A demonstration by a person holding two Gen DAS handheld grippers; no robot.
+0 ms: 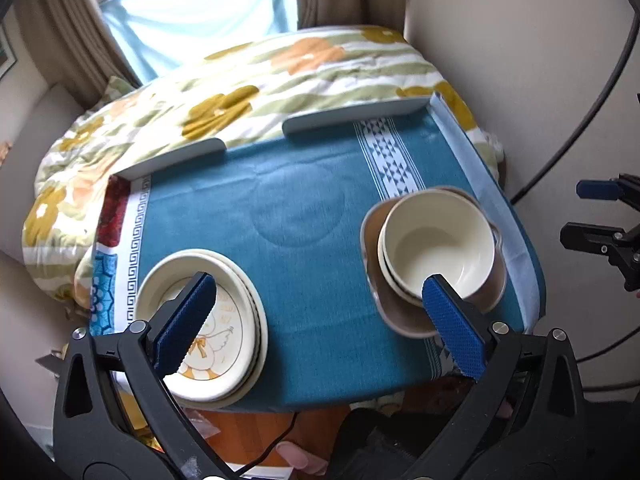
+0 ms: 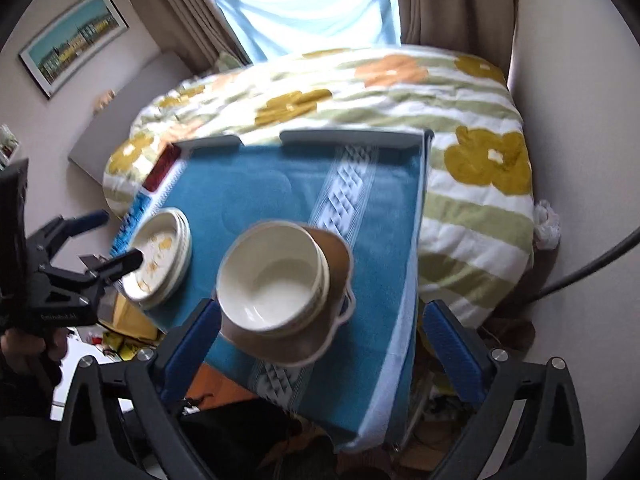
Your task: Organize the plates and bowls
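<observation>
Blue-clothed surface (image 1: 312, 240) carries stacked plates (image 1: 224, 280) and nested bowls (image 1: 436, 240), apparently sorted by kind; we hold left hand-held gripper (image 1: 316, 312) and right hand-held gripper (image 2: 320, 328) wide open, empty.

- I see glossy cream ceramic bowls (image 1: 436, 246) on a brown glazed dish (image 1: 404, 320).
- Left plates (image 1: 208, 328): shiny ceramic.
- Teal cloth (image 1: 304, 208): matt, woven.
- My finger pads (image 1: 452, 326): textured blue rubber.

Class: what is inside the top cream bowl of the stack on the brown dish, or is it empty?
Empty. The cream bowl sits upright, and both wrist views show only its bare, pale inside down to the bottom.
</observation>
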